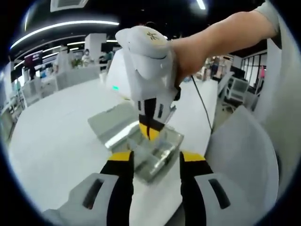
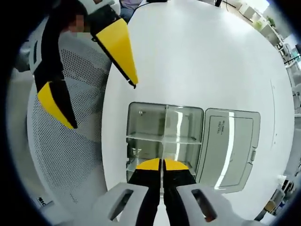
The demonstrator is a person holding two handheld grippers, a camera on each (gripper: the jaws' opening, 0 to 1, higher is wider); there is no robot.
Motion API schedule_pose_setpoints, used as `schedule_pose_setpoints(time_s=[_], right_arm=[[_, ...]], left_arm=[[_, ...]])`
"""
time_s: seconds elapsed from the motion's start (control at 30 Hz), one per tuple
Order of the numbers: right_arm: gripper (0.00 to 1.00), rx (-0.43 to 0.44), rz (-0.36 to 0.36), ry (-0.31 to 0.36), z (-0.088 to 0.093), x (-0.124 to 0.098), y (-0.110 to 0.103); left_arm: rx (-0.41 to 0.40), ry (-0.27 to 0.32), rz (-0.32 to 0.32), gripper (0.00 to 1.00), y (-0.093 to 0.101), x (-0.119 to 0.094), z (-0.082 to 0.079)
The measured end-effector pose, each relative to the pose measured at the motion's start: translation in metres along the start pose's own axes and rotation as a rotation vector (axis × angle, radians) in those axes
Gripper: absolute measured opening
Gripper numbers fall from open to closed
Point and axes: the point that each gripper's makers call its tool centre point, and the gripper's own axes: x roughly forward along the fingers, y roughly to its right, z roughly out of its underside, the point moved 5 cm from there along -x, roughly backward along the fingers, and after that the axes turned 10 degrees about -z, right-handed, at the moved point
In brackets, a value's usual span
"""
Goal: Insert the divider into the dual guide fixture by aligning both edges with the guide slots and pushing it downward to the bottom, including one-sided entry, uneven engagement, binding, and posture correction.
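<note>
A clear plastic box (image 2: 141,123) with guide slots in its walls lies on the white table, its hinged lid (image 2: 230,146) folded open beside it. My right gripper (image 2: 162,165) hangs straight over the box, shut on a thin clear divider (image 2: 163,148) that stands edge-on and reaches down into the box. A second clear partition (image 2: 146,137) crosses the box. My left gripper (image 2: 103,106) hovers open off the box's side, holding nothing. In the left gripper view, my left gripper (image 1: 157,157) is open just short of the box (image 1: 162,155), and my right gripper (image 1: 150,131) descends into it, held by a hand.
The round white table (image 2: 211,56) stretches wide past the box. A grey mesh chair (image 2: 70,155) stands at the table's edge next to the box and also appears as a chair back (image 1: 240,150). Desks, chairs and people stand far behind.
</note>
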Motion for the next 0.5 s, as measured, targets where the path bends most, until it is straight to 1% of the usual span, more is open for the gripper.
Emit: schedule_pose_setpoints(time_s=[0.1,0.17,0.27,0.5], right_arm=[[0.00,0.006,0.002,0.004,0.000,-0.003,-0.001],[0.00,0.025,0.003,0.011,0.000,-0.005,-0.001],[0.00,0.020,0.003,0.015,0.000,-0.007,-0.001],[0.00,0.025,0.009,0.022,0.000,-0.011,-0.001]], left_arm=[[-0.001,-0.001,0.000,0.37,0.001,0.000,0.000],[-0.004,0.000,0.001,0.37,0.003,-0.001,-0.001],[-0.003,0.000,0.003,0.37,0.006,-0.001,-0.003],[-0.006,0.001,0.004,0.36,0.005,0.000,-0.002]])
